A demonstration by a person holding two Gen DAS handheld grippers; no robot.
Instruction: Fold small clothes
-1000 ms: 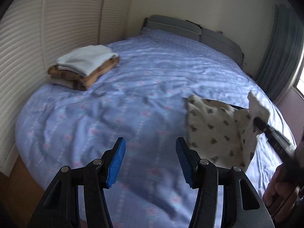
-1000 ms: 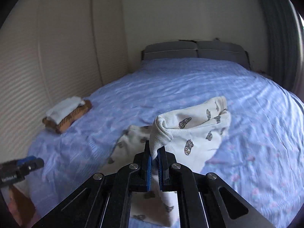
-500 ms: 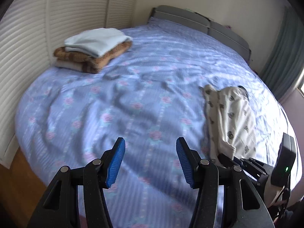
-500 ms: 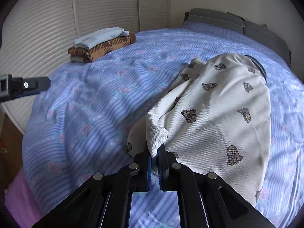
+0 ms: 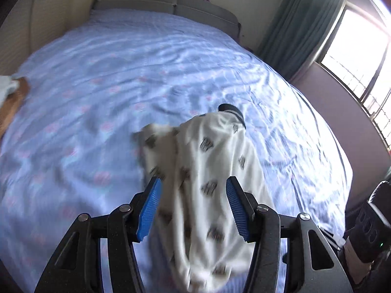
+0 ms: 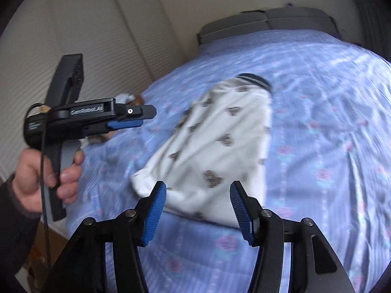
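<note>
We see a small white garment with dark printed figures lying on the bed, which has a blue cover with pink flowers. The garment lies folded lengthwise, and its dark striped collar points toward the grey headboard. In the left wrist view the same garment reaches from the middle of the bed down toward the near edge, and the picture is blurred there.

The right hand-held gripper has its jaws spread apart. They have just been opening, and nothing is pinched between the blue pads; the near end of the garment shows in the gap behind them, but the pads do not press on it.

The left hand-held gripper is also spread, with its blue pads apart on both sides of the garment in the view. The jaws have just closed a little. The cloth appears between them, yet we cannot see the pads pressing it. In the right wrist view this left hand-held gripper stands left of the garment, clearly apart from it, and a hand in a dark sleeve holds its handle.

At the far left of the bed, a small stack of folded clothes is partly visible. A window and a grey-green curtain are on the right side of the room.
</note>
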